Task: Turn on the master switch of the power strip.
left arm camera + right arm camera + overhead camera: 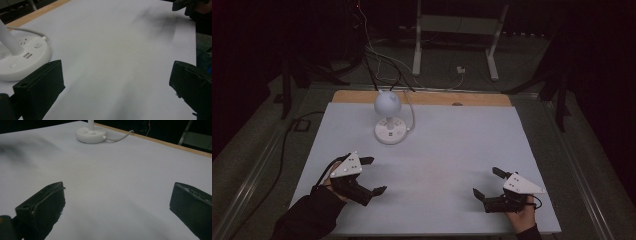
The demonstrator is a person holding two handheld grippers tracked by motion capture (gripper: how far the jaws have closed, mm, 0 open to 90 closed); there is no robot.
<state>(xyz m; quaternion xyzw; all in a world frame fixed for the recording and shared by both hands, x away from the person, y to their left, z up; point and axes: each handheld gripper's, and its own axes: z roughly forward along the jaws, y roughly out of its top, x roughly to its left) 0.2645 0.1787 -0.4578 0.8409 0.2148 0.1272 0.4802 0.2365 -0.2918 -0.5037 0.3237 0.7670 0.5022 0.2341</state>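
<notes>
Your left gripper [373, 175] sits with its jaws spread wide and nothing between them, low over the table [452, 150] and just short of the lamp [389, 117]. That makes sense if you're about to go for the lamp's round base, since it's the closer hand. The lamp stands upright at the far left of the table. Your right gripper [487, 182] is wide and empty too, parked well apart at the near right, out of the way.

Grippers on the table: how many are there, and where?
2. The left gripper is near the lamp, jaws open; the right gripper is at the table's near right, jaws open.
</notes>
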